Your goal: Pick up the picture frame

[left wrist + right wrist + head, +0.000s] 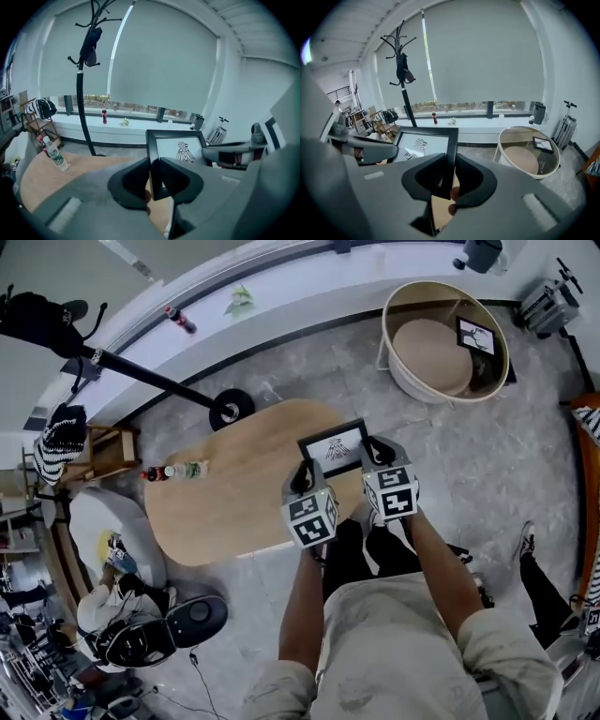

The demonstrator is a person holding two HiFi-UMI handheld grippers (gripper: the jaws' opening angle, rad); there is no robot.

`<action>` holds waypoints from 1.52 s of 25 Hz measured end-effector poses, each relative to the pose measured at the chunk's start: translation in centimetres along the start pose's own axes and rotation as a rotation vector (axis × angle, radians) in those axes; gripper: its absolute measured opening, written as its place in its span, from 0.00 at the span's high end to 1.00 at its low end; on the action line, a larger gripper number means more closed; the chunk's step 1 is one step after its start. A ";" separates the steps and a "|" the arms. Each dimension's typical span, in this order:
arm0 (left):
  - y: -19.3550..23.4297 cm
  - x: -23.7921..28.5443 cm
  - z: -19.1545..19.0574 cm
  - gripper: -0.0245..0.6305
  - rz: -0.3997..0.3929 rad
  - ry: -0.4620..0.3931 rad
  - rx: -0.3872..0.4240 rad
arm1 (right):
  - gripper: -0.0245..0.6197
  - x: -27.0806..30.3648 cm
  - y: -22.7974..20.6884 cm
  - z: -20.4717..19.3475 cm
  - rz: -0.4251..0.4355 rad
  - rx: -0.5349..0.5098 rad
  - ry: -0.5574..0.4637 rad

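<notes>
The black picture frame [335,447], with a bird drawing on white, hangs above the oval wooden table [225,493], held between both grippers. My left gripper [302,472] is shut on the frame's left edge [153,159]. My right gripper [375,450] is shut on its right edge [451,150]. In the left gripper view the drawing [185,151] faces me, with the right gripper beyond it at the far side. The frame stands tilted up, clear of the tabletop.
Two bottles [175,471] lie on the table's left end. A round tub [446,341] holding a second small frame [476,336] stands at the back right. A coat stand [141,373] rises behind the table. A white chair and a helmet sit at the lower left.
</notes>
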State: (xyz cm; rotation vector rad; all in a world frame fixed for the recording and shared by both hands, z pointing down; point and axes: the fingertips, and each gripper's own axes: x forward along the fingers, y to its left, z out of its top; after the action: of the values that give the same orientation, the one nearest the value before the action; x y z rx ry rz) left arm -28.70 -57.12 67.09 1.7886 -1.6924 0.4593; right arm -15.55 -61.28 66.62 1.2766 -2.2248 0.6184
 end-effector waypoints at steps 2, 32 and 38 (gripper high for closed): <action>-0.9 -0.6 2.1 0.84 -0.002 -0.043 0.015 | 0.85 -1.1 -0.5 2.1 -0.012 0.002 -0.045; -12.0 -19.4 26.7 0.84 -0.040 -0.686 0.248 | 0.85 -23.1 -0.6 26.8 -0.054 -0.164 -0.709; -13.4 -22.9 28.4 0.84 -0.018 -0.774 0.282 | 0.85 -26.5 -0.1 28.7 -0.045 -0.197 -0.795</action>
State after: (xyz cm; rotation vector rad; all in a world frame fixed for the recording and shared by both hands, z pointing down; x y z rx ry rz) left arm -22.93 -58.36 28.69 2.3807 -2.1876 -0.0328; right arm -9.45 -61.33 28.01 1.6468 -2.7573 -0.1830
